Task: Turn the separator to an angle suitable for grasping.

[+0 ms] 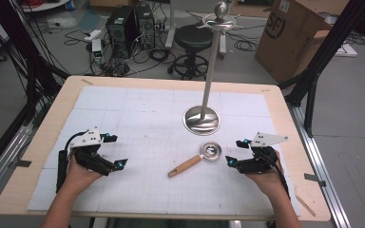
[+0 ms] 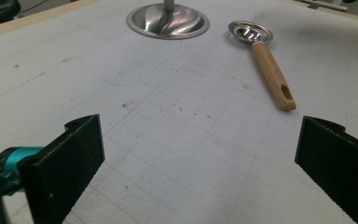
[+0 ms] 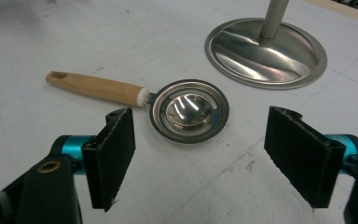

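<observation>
Wooden-handled metal strainer (image 3: 186,112) flat on the worktop (image 1: 138,114), just ahead of the right hand-held gripper (image 3: 200,154), jaws wide apart, gripping nothing. Left hand-held gripper (image 2: 200,158) likewise open, well apart from it.

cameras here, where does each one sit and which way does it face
High view: above the table's near edge, looking forward and down; both forearms, left tool, right tool.
Left gripper view: on the left tool, facing the ladle; open jaws.
Right gripper view: on the right tool, close over the ladle bowl; open jaws.
All share ladle and stand base.
</observation>
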Action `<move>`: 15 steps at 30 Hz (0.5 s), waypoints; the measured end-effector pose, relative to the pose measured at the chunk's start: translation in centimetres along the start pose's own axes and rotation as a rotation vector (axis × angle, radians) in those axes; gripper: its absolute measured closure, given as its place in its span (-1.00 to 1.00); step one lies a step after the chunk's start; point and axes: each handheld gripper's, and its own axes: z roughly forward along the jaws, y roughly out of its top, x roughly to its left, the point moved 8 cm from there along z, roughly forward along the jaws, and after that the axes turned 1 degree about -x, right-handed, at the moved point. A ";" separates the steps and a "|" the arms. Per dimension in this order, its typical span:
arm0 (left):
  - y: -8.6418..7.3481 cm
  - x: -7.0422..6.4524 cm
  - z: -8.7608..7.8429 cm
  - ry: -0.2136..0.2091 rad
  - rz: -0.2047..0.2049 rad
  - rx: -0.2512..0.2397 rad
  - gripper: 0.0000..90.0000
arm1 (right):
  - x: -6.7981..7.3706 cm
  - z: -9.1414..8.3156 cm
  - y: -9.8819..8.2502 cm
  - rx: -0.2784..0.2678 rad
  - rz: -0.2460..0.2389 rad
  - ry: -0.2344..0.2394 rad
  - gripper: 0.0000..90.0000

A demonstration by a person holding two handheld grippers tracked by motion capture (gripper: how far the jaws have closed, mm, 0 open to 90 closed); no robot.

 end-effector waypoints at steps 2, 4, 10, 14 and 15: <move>0.0 0.1 0.0 0.002 -0.001 -0.001 -0.96 | 0.1 0.0 0.0 0.000 -0.001 0.003 -0.38; 0.0 0.1 -0.1 0.000 -0.007 0.000 -0.96 | 0.3 0.2 0.1 0.002 -0.007 0.013 -0.30; -0.1 0.0 0.1 -0.001 -0.003 0.010 -0.96 | 1.0 0.8 0.2 0.022 -0.025 0.050 -0.08; -0.2 -0.1 0.3 -0.003 -0.002 0.014 -0.96 | 1.3 1.3 0.2 0.033 -0.040 0.071 0.06; -0.2 -0.1 0.3 -0.004 -0.002 0.015 -0.96 | 1.3 1.3 0.2 0.033 -0.040 0.071 0.06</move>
